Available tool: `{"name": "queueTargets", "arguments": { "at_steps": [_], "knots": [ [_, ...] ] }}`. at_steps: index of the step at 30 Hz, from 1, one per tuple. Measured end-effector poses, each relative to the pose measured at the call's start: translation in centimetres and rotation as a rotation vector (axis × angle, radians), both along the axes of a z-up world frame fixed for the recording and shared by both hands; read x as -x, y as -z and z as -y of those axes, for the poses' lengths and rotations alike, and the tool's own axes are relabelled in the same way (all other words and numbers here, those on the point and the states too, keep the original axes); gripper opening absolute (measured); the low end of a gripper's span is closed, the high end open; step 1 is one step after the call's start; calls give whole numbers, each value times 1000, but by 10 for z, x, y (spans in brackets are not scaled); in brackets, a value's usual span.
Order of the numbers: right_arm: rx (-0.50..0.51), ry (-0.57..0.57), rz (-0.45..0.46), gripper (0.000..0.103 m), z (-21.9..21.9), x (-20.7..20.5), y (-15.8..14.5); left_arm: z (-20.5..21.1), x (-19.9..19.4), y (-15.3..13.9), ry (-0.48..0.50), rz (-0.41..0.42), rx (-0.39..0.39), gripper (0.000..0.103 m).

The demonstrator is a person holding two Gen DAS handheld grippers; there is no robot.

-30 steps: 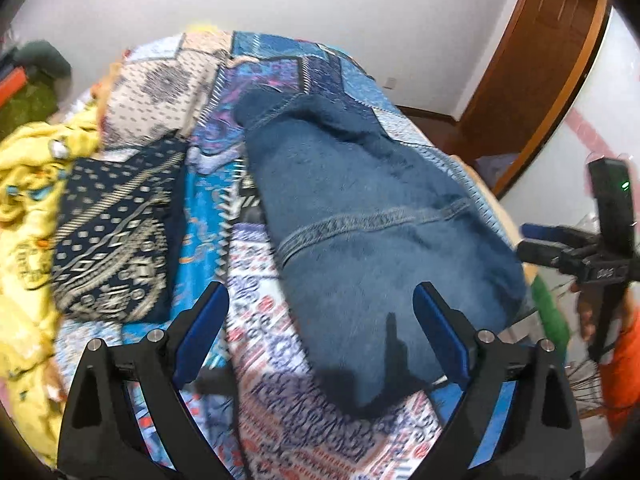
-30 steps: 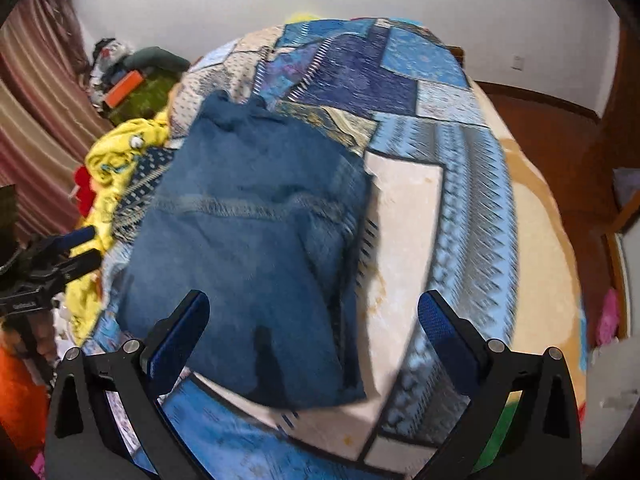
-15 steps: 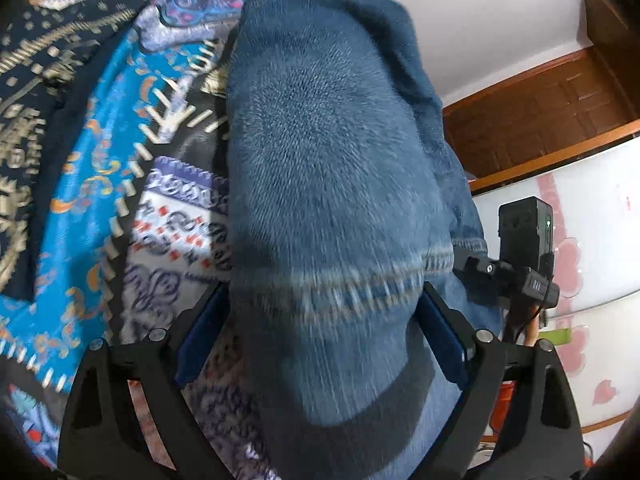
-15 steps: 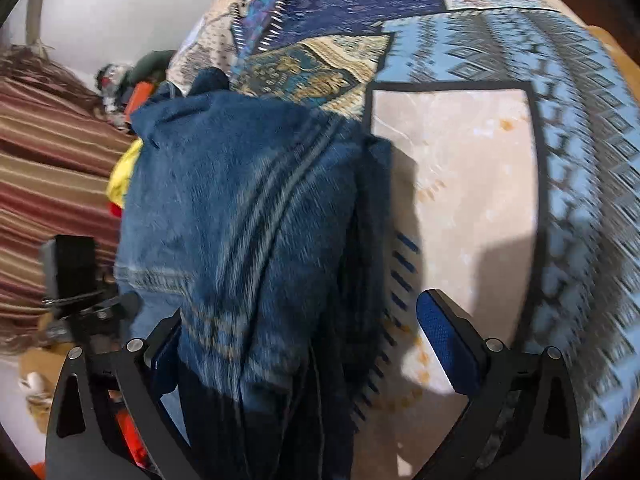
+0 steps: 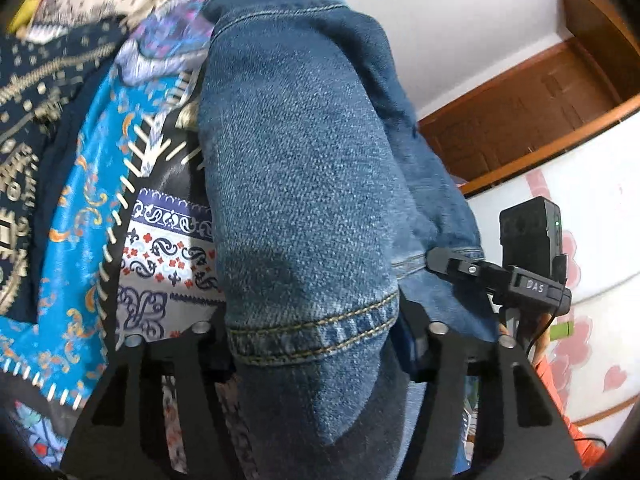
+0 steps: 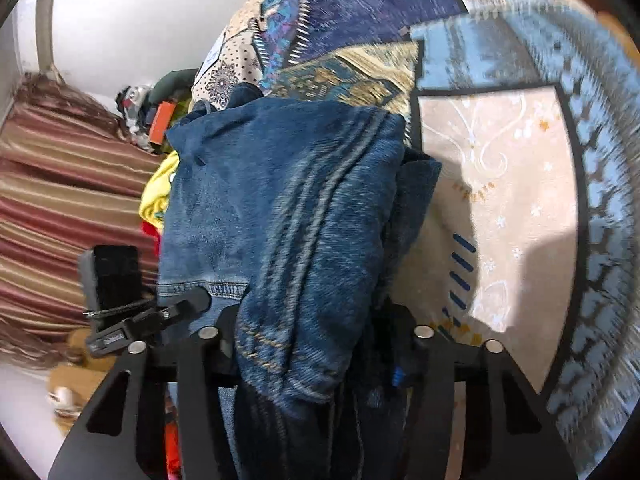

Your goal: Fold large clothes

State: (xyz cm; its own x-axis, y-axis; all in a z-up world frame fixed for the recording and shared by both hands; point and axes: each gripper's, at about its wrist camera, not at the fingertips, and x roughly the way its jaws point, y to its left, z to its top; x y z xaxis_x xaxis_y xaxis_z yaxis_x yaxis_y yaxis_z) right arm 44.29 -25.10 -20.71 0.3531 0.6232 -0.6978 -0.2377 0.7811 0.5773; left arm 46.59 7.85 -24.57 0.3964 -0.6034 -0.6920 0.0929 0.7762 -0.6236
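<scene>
A folded pair of blue denim jeans lies on a patchwork bedspread. My left gripper is shut on the near stitched hem of the jeans, which bulges up between its fingers. The right gripper's black body shows at the jeans' right edge. In the right wrist view the jeans fill the middle, and my right gripper is shut on their near edge. The left gripper's body shows at the left. The fingertips of both are hidden by denim.
A dark navy patterned cloth lies left of the jeans. Yellow clothing and a pile of items sit at the bed's far side by a striped curtain. A wooden door stands at the right.
Both grippers dropped from above the bed to the near edge of the jeans and closed on the denim. They were open a second ago.
</scene>
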Motion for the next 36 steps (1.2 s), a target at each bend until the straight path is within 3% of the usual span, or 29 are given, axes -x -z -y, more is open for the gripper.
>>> {"name": "queueTargets", "arguments": {
  "at_steps": [5,12,16,20,24,30,36],
  "knots": [
    [49,-28,82,32,-24,22,-34,-18,30,-43,-7,95,-50,53],
    [16,-82,251,32,-85,53,-101,-82,70,-117,-79,247,-54,53],
    [4,-115,335,32,-125,63,-127,-114,85,-155,-105,322,-102,53],
    [-21,-126,373,32,-158,62,-135,-152,91,-175,-134,353,-127,53],
    [-20,-123,390,32,-186,52,-130,-187,79,-172,-153,323,-140,53],
    [-17,-133,278,32,-218,16,-89,-225,43,-143,-124,224,-208,53],
    [37,-106,196,32,-240,-28,-43,-254,3,-71,-173,95,-159,53]
  ]
}}
